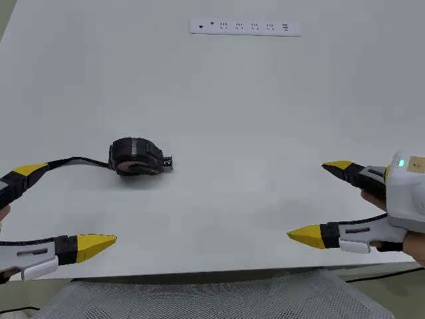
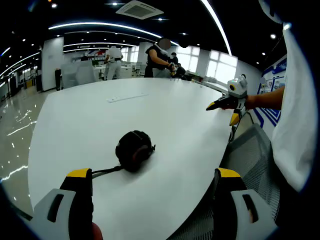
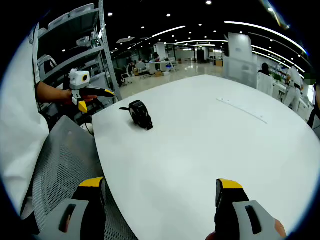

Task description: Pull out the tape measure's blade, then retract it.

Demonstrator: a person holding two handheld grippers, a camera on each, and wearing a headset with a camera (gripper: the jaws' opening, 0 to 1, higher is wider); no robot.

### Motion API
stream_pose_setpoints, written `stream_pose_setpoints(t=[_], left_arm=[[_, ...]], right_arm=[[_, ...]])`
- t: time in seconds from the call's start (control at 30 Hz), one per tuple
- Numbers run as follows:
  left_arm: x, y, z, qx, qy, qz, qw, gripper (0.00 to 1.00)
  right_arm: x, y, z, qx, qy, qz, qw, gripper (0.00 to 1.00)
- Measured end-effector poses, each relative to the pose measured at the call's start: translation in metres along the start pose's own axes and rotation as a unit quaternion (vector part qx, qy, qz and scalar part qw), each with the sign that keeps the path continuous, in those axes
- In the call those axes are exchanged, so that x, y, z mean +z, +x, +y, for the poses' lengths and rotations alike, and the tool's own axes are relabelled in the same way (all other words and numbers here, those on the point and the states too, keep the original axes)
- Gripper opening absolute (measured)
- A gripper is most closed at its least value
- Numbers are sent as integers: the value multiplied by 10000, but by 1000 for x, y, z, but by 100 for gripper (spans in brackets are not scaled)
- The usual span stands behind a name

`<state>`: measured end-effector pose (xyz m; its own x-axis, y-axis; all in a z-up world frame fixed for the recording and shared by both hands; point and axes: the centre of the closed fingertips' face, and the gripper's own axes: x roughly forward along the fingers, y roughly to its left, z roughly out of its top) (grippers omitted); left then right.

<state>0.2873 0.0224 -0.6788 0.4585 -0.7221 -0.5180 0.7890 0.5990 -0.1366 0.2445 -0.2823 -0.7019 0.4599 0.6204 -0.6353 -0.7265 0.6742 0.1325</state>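
Observation:
A black tape measure [image 1: 137, 157] lies on the white table [image 1: 232, 100], its blade tip pointing right and a black strap trailing off to the left. It also lies ahead of my left jaws in the left gripper view [image 2: 134, 149] and far off in the right gripper view [image 3: 140, 113]. My left gripper [image 1: 66, 206] is open at the table's near left edge, a little short of the tape measure, with nothing between its jaws. My right gripper [image 1: 329, 201] is open at the near right edge, well away from it.
A white power strip [image 1: 244, 27] lies flat at the far side of the table. A grey mesh chair back [image 1: 199, 299] sits under the near edge. People stand beyond the table's far end [image 2: 160, 55].

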Motion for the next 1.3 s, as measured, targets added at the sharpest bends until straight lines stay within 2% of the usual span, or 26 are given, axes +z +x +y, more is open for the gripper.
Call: stream_pose_setpoints(t=[0.47, 0.9, 0.93, 0.97, 1.3], left_arm=[[-3, 0, 0, -20, -27, 53, 10000, 99], [0, 0, 5, 30, -78, 30, 10000, 99], [0, 0, 6, 21, -90, 31, 10000, 99], [0, 1, 6, 6, -118, 36, 9999, 99], [-2, 4, 10, -53, -129, 102, 9999, 99]], right_arm=[[2, 2, -2, -39, -14, -60, 10000, 95], [4, 3, -5, -36, -40, -89, 9999, 92], [4, 4, -3, 33, 22, -77, 10000, 91], [3, 4, -6, -49, -68, -77, 9999, 92], [4, 5, -7, -19, -97, -42, 9999, 92]])
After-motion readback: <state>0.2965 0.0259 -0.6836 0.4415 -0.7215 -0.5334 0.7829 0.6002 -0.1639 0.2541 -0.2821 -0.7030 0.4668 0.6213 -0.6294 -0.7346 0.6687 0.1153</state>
